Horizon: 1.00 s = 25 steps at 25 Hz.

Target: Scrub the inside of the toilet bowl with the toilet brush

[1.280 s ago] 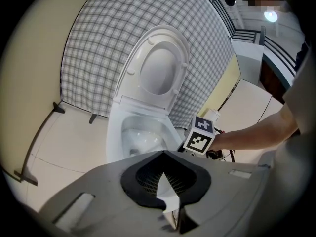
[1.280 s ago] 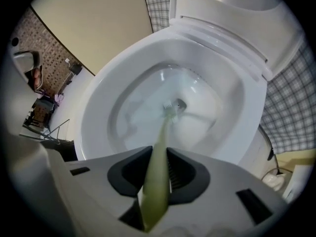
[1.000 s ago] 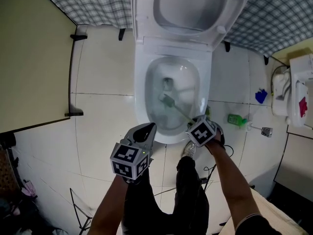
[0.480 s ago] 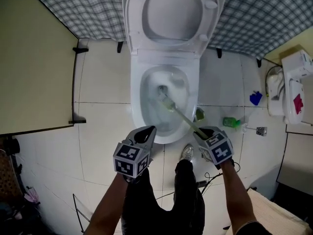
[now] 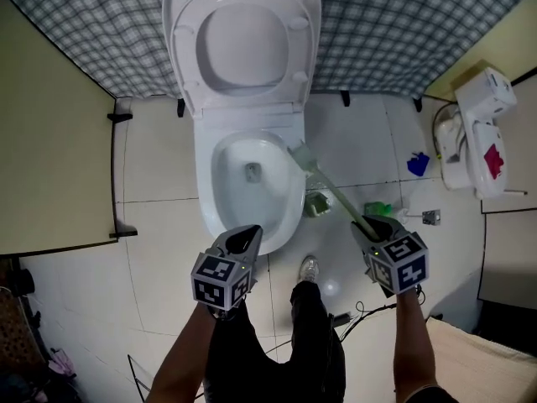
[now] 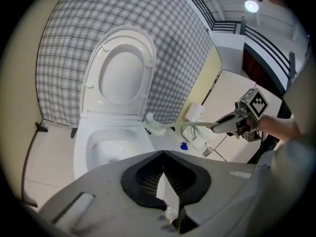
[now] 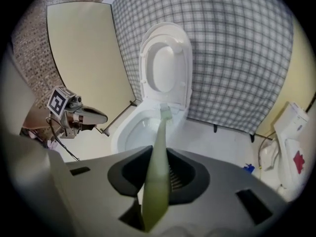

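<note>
The white toilet (image 5: 205, 193) stands with its lid (image 5: 243, 44) up; the bowl (image 5: 250, 175) holds a little water. My right gripper (image 5: 367, 225) is shut on the pale green handle of the toilet brush (image 5: 336, 193). The brush's head (image 5: 300, 154) hangs outside the bowl, by its right rim. The right gripper view has the handle (image 7: 157, 172) running out between the jaws to the head (image 7: 165, 111). My left gripper (image 5: 250, 233) hovers at the bowl's near rim, jaws shut and holding nothing. The left gripper view shows the brush head (image 6: 154, 125) and the right gripper (image 6: 232, 125).
A green brush holder (image 5: 317, 202) sits on the floor right of the toilet. Beyond it lie a green object (image 5: 377, 210) and a blue one (image 5: 417, 164). A white unit (image 5: 474, 133) stands far right, a beige partition (image 5: 50, 158) left. My leg and shoe (image 5: 309, 269) stand between the grippers.
The brush has come up out of the bowl and swung right; its head now hangs beside the right rim. My right gripper moved right and nearer. The left gripper barely moved.
</note>
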Motion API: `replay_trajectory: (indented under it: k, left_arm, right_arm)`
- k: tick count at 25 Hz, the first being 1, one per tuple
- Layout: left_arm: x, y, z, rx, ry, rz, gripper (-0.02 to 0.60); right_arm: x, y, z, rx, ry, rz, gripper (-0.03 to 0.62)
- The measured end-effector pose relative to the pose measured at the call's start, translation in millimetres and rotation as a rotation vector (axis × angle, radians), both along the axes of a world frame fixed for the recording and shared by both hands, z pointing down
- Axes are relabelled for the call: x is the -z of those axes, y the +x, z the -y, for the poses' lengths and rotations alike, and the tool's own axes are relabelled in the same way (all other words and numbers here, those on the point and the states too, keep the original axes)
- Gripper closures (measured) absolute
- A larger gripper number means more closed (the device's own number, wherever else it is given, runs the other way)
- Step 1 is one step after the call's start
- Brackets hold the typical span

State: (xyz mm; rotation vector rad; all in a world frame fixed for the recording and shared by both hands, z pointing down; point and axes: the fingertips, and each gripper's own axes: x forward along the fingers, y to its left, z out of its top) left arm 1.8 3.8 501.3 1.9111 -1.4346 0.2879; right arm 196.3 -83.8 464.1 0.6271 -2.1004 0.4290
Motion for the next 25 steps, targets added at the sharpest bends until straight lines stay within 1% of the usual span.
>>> replay_trajectory:
  k: [3, 6, 9, 11, 15, 18, 20, 22, 25]
  left_arm:
    - [-4, 17, 6, -0.018, -0.002, 0.005, 0.572]
    - [-12, 30, 13, -0.024, -0.011, 0.012, 0.572]
    - [-23, 41, 18, -0.038, -0.022, 0.012, 0.572]
    - [-34, 47, 17, -0.041, -0.037, 0.005, 0.572]
    - [-57, 55, 12, -0.040, -0.066, -0.006, 0.572]
    - [-70, 58, 10, -0.035, -0.075, -0.012, 0.572]
    - [-76, 59, 10, -0.031, -0.078, -0.021, 0.572]
    - [-80, 60, 8, -0.027, -0.082, -0.029, 0.572]
    - [-87, 58, 6, -0.029, -0.079, -0.020, 0.572]
  right_arm:
    - [-5, 37, 4, -0.062, -0.001, -0.018, 0.493]
    - [-21, 66, 5, -0.106, -0.019, -0.045, 0.493]
    - [-52, 83, 2, -0.143, -0.064, -0.062, 0.493]
    - [-80, 93, -3, -0.163, -0.101, -0.091, 0.493]
    - [-150, 106, -11, -0.197, -0.195, -0.167, 0.493]
    - [-205, 112, -13, -0.273, -0.295, -0.205, 0.494]
    - [-237, 113, -11, -0.311, -0.346, -0.233, 0.494]
    - [-261, 112, -9, -0.324, -0.383, -0.265, 0.493]
    - [-289, 108, -4, -0.322, -0.413, -0.307, 0.494]
